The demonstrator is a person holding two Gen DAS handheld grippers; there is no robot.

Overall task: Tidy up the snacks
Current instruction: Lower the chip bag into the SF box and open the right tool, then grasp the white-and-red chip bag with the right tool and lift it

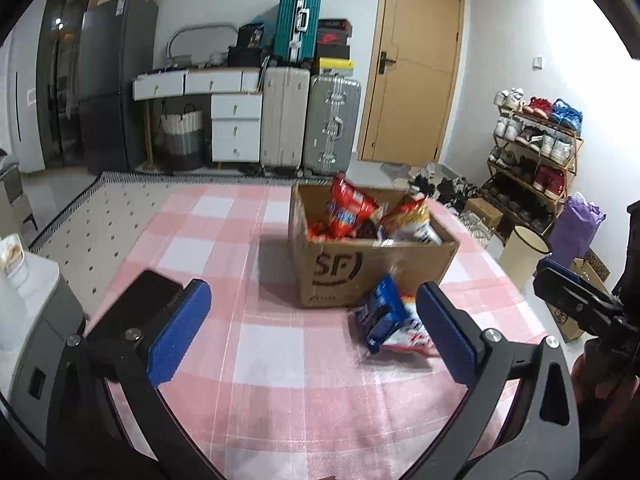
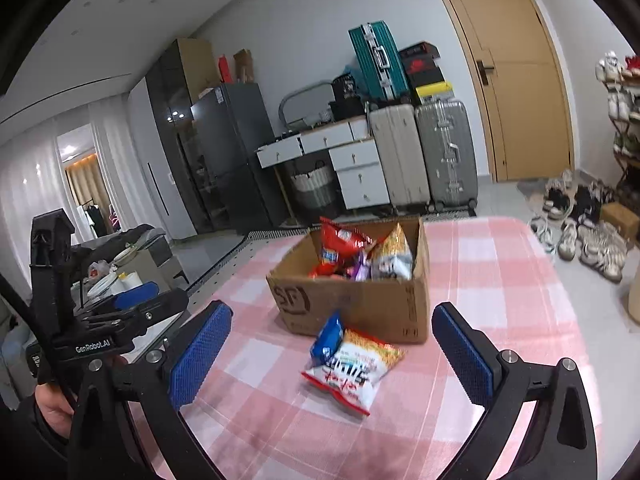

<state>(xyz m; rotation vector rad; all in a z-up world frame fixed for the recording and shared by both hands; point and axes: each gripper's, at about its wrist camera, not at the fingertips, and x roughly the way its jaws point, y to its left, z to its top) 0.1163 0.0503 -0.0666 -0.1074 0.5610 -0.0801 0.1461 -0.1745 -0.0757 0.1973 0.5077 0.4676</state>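
orange-and-white crinkly snack bag (image 2: 352,372) on the pink checked cloth (image 2: 500,280), dead ahead of the right gripper (image 2: 332,356).
jaws wide, empty; small blue packet (image 2: 328,338) touches it; brown cardboard box (image 2: 360,308) just beyond; left gripper (image 1: 312,328), wide and empty, sits further left.

- Even, cool indoor light; shadows on the checked tablecloth (image 1: 260,360) are soft and faint.
- Glare spots sit on the dark glass cabinet (image 2: 176,116) at ten o'clock.
- Motion blur smears the snack packets (image 1: 384,320) in the left view.
- Fisheye bending curves the door (image 2: 520,80); corners are black.
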